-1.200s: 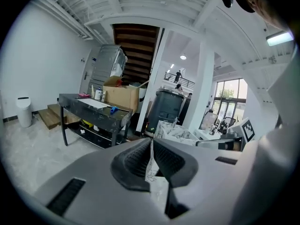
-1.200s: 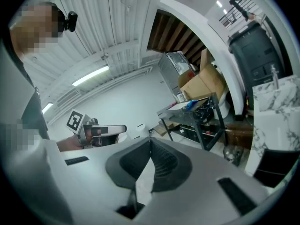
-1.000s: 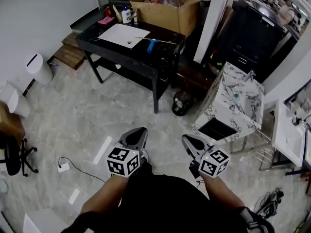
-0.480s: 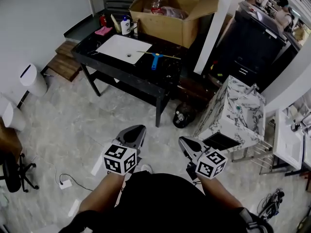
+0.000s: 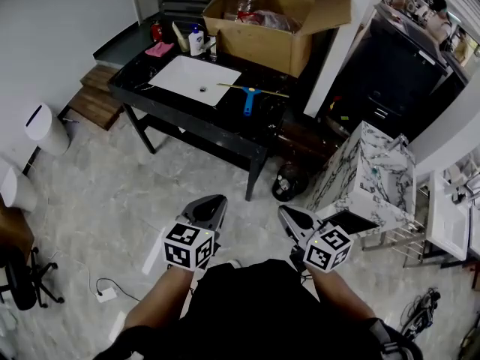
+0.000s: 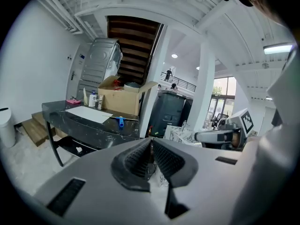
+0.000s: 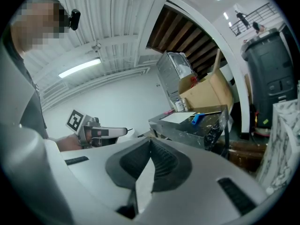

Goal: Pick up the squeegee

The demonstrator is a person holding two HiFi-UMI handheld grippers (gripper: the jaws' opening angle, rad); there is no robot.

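The squeegee (image 5: 249, 97) has a blue handle and a thin pale blade; it lies on the black table (image 5: 142, 94) to the right of a white sink basin (image 5: 195, 76). It also shows as a small blue bar, the squeegee (image 6: 121, 121) in the left gripper view and the squeegee (image 7: 198, 117) in the right gripper view. My left gripper (image 5: 214, 202) and right gripper (image 5: 289, 214) are held side by side over the floor, well short of the table, both pointing toward it. Both are shut with nothing between the jaws.
An open cardboard box (image 5: 279, 22) stands at the table's back right, with bottles (image 5: 196, 39) and a pink cloth (image 5: 160, 49) at the back left. A marble-patterned vanity (image 5: 361, 177) stands to the right, a dark round object (image 5: 286, 181) by the table leg, and a white bin (image 5: 40, 128) at the left.
Both grippers and the person have moved forward toward the table, which now sits nearer and lower in the head view. Both grippers stay shut.
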